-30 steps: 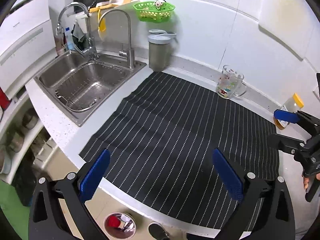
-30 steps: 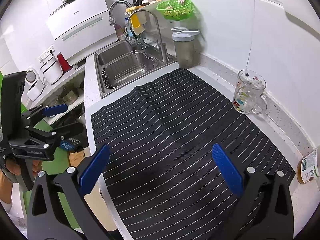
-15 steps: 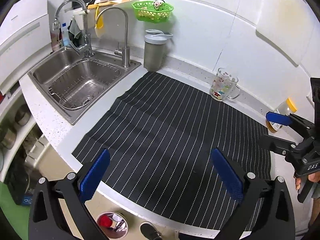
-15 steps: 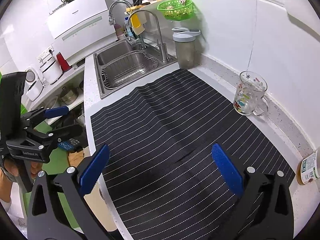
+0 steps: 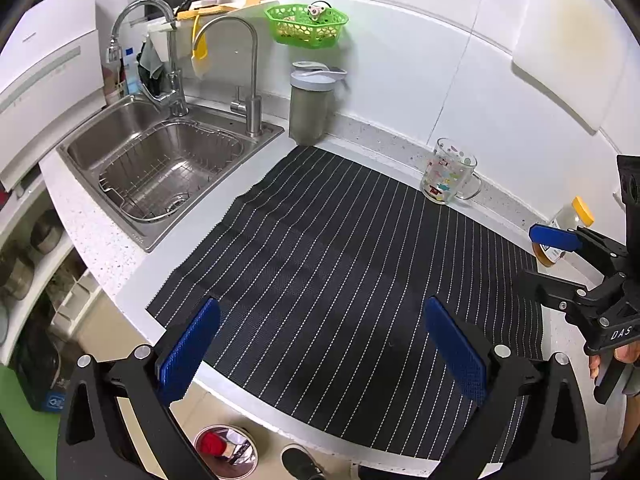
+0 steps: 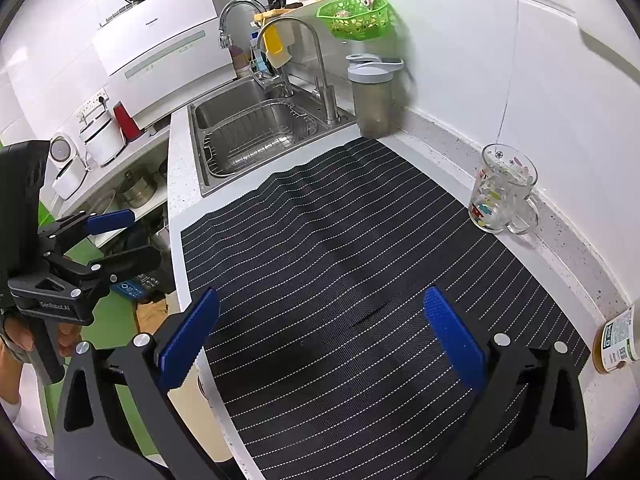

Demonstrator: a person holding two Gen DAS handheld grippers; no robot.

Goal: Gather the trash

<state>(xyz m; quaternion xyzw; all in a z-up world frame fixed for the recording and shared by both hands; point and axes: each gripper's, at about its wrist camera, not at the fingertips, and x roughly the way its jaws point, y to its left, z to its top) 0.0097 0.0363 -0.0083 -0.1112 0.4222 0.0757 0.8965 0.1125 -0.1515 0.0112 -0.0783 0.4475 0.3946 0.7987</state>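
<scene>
My left gripper (image 5: 320,344) is open and empty, above the near edge of a black striped mat (image 5: 340,264). It also shows at the left of the right wrist view (image 6: 120,236). My right gripper (image 6: 320,336) is open and empty over the same mat (image 6: 340,248), and shows at the right of the left wrist view (image 5: 536,256). A round trash bin (image 5: 226,450) with red and other waste stands on the floor below the counter edge. A small jar with a yellow lid (image 5: 568,224) lies on the counter at the right; it also shows in the right wrist view (image 6: 616,342).
A steel sink (image 5: 160,164) with two taps is at the back left. A grey lidded tumbler (image 5: 310,104) and a printed glass mug (image 5: 450,172) stand along the wall. A green basket (image 5: 306,24) hangs on the wall. A shoe (image 5: 300,462) is by the bin.
The left gripper has drawn slightly toward the counter and shifted its view; the right gripper has barely moved. Both stay open.
</scene>
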